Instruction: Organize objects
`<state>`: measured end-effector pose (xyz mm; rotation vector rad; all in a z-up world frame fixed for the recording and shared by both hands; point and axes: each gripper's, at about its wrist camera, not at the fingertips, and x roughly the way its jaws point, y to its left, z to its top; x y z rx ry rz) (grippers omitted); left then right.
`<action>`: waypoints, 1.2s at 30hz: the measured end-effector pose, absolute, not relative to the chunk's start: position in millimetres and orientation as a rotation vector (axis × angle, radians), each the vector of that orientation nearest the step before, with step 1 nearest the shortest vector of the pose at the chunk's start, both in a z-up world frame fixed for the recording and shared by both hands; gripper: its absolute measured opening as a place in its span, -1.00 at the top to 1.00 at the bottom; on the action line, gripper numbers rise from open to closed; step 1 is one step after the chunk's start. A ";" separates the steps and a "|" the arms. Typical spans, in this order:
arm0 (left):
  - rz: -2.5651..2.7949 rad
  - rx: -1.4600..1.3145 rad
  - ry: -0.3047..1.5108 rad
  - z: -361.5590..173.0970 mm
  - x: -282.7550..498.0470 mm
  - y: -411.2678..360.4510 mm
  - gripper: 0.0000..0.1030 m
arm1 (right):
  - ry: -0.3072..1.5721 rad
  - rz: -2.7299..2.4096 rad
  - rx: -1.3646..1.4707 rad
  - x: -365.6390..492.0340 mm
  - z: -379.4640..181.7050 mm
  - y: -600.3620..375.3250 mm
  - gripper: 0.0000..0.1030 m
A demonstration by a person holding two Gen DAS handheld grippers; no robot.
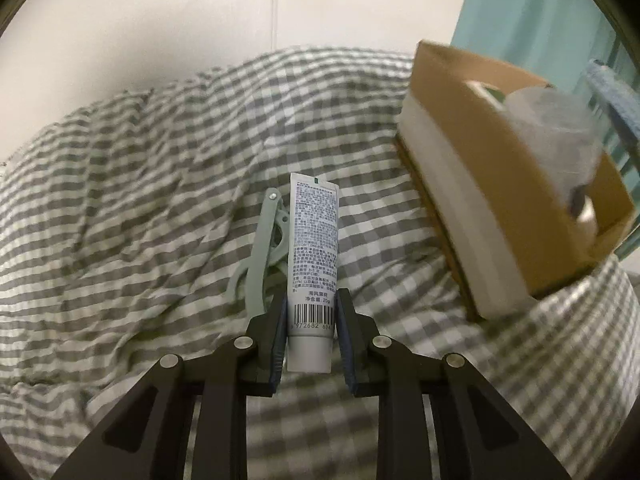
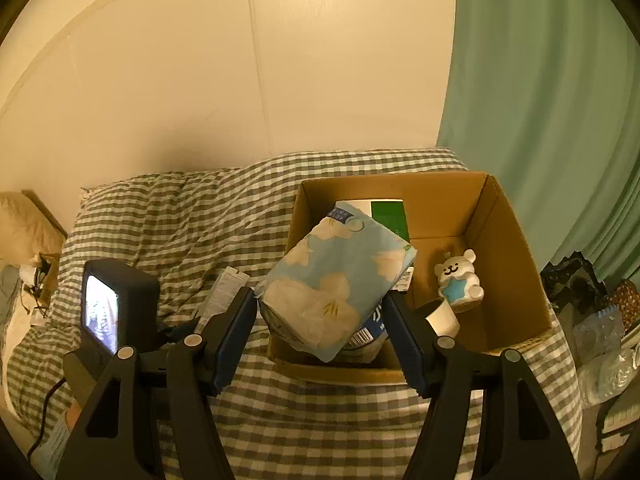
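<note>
My left gripper (image 1: 310, 320) is shut on a white tube (image 1: 314, 240) with a barcode, held above the checked bedcover. A pale green clip-like tool (image 1: 262, 256) lies on the cover just left of the tube. The cardboard box (image 1: 512, 184) stands to the right. My right gripper (image 2: 320, 312) is shut on a blue tissue pack with white flowers (image 2: 336, 280), held over the near left corner of the open cardboard box (image 2: 508, 248). Inside the box are a white bear figure (image 2: 460, 280), a green and white item (image 2: 390, 216) and a paper roll (image 2: 442, 314).
The checked bedcover (image 1: 140, 208) covers the bed. A green curtain (image 2: 540, 100) hangs at the right. The left gripper's body with its lit screen (image 2: 102, 312) shows in the right wrist view. Bags and clutter (image 2: 600, 320) lie right of the bed.
</note>
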<state>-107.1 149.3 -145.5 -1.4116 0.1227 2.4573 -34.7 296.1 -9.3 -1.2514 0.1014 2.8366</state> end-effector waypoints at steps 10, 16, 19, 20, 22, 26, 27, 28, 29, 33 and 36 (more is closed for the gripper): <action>2.553 -1.179 0.074 -42.4 -55.7 142.3 0.56 | 0.094 2.895 -1.185 6.1 32.6 306.0 -0.26; 2.570 -1.013 0.076 21.2 -44.9 155.3 0.55 | 0.085 2.973 -1.093 17.9 78.4 320.3 -0.14; 2.564 -0.935 0.098 48.1 -40.8 173.0 0.55 | 0.073 3.028 -1.050 17.2 106.7 330.4 -0.13; 2.562 -0.926 0.104 52.9 -41.2 177.8 0.55 | 0.051 3.032 -1.035 15.2 113.5 333.4 -0.13; 2.559 -0.910 0.122 57.2 -43.6 192.0 0.55 | -0.014 3.021 -1.013 5.9 121.8 340.0 -0.04; 2.524 -0.951 0.155 38.0 -56.6 225.5 0.55 | -0.053 2.952 -1.082 -22.7 101.8 362.5 0.14; 2.509 -0.970 0.165 30.3 -60.6 233.9 0.55 | -0.022 2.945 -1.098 -25.1 92.4 369.2 0.14; 2.497 -0.983 0.175 23.6 -64.0 241.0 0.55 | 0.020 2.945 -1.121 -27.4 81.0 375.8 0.14; 2.477 -0.993 0.197 14.4 -68.3 251.8 0.55 | 0.042 2.941 -1.149 -29.4 71.3 379.6 0.14; 2.422 -1.035 0.220 -8.9 -78.6 277.0 0.55 | 0.046 2.879 -1.184 -35.4 45.1 398.3 0.14; 2.403 -1.060 0.225 -18.7 -85.3 287.4 0.50 | 0.121 2.865 -1.170 -36.7 40.6 420.3 0.13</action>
